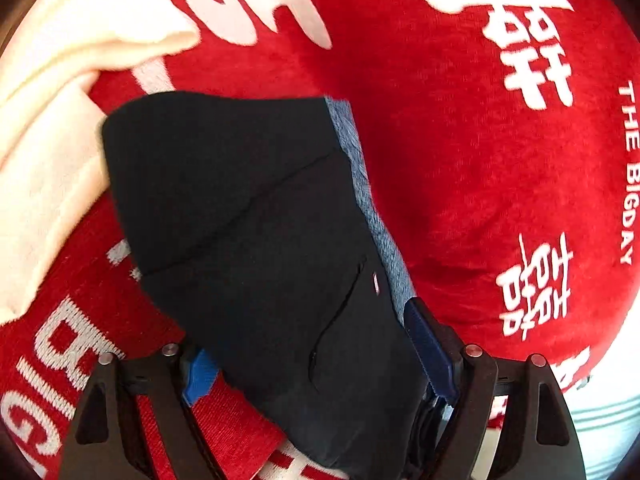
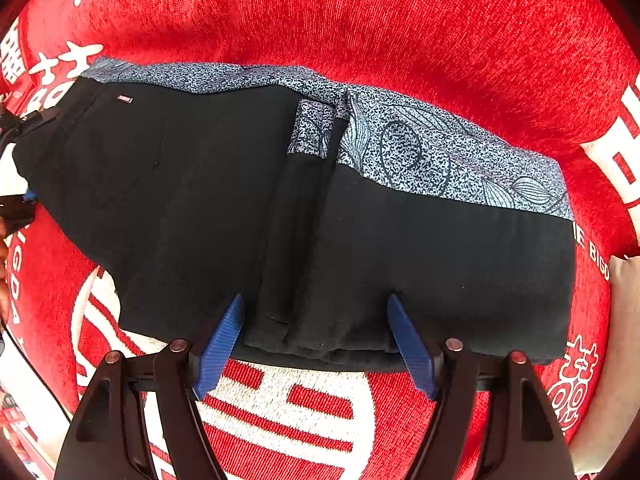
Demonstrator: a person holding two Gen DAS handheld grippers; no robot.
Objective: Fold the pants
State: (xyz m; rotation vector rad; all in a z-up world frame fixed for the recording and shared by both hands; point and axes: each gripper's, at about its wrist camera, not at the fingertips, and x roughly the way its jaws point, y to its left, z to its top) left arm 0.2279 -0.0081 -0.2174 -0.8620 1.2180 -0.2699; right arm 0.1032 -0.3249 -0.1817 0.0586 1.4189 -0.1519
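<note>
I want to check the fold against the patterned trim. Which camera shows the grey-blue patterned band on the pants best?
The right wrist view: the patterned band runs along the far edge of the folded black pants, its leaf print readable. The left wrist view shows only a narrow, foreshortened strip of it along the pants' right edge.

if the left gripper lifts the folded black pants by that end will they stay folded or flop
Probably flop: the pants are soft knit lying in loose stacked layers, so the unheld end would likely sag and unfold. They likely won't slip much, since the plush red blanket looks grippy.
</note>
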